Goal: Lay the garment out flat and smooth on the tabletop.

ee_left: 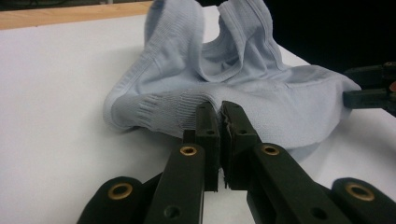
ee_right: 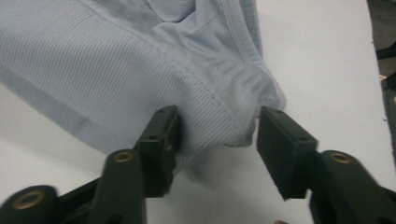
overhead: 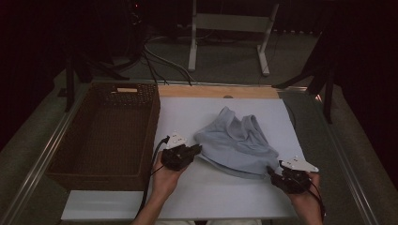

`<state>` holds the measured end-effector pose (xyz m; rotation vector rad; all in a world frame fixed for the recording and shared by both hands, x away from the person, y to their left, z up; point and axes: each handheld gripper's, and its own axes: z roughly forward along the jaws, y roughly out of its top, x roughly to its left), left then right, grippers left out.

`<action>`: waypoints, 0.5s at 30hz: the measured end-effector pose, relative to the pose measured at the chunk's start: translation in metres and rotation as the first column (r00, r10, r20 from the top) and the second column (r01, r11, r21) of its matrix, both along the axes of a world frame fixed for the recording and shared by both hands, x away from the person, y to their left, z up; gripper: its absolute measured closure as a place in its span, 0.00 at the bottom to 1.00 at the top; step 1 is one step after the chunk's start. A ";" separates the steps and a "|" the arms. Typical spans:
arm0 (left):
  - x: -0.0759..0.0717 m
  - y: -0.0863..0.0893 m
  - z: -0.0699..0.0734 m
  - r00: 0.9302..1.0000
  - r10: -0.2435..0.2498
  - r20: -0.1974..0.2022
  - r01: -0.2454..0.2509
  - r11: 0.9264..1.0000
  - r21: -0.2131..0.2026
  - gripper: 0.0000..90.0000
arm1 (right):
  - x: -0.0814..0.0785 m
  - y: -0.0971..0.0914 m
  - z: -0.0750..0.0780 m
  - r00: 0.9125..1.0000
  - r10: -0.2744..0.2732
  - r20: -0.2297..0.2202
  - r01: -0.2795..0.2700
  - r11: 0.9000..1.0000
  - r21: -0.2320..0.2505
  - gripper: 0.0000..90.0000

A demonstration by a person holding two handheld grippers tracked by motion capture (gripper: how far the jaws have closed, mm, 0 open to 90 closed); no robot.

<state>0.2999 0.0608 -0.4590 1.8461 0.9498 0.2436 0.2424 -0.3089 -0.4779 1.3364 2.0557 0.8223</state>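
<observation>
Pale blue ribbed garment [overhead: 237, 143], crumpled at centre frame on the white board [overhead: 187, 117]; no readable writing or label. Left gripper [ee_left: 220, 122], jaws clamped narrow on the garment's left hem. Right gripper [ee_right: 215, 130], jaws part-way apart astride the lower-right corner, pads not pressing. Wicker basket [overhead: 61, 154] at left.

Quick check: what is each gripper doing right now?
Left gripper: shut on the light blue garment.
Right gripper: open, jaws around the garment's corner.
</observation>
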 end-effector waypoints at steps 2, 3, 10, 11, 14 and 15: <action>0.001 0.000 0.000 1.000 0.004 0.000 -0.004 1.000 0.005 0.98 | 0.003 0.001 0.001 1.000 -0.002 0.003 0.002 1.000 0.012 0.63; 0.001 0.001 0.000 1.000 0.007 -0.001 -0.007 1.000 0.006 0.98 | 0.005 0.001 0.001 1.000 0.000 0.000 0.000 1.000 0.020 0.64; 0.002 0.006 0.003 0.999 0.038 0.016 -0.039 0.999 0.003 0.98 | 0.013 0.003 0.008 1.000 -0.012 0.007 0.011 0.997 0.075 0.75; 0.001 0.007 0.005 0.999 0.047 0.025 -0.047 0.999 -0.002 0.98 | 0.014 0.003 0.010 1.000 -0.013 0.011 0.012 0.996 0.084 0.75; 0.001 0.010 0.007 0.998 0.062 0.032 -0.062 0.998 -0.003 0.98 | 0.015 0.004 0.013 1.000 -0.010 0.013 0.008 0.993 0.115 0.73; 0.001 0.010 0.007 0.998 0.064 0.028 -0.064 0.998 0.005 0.98 | 0.016 0.005 0.013 1.000 -0.010 0.014 0.009 0.993 0.121 0.72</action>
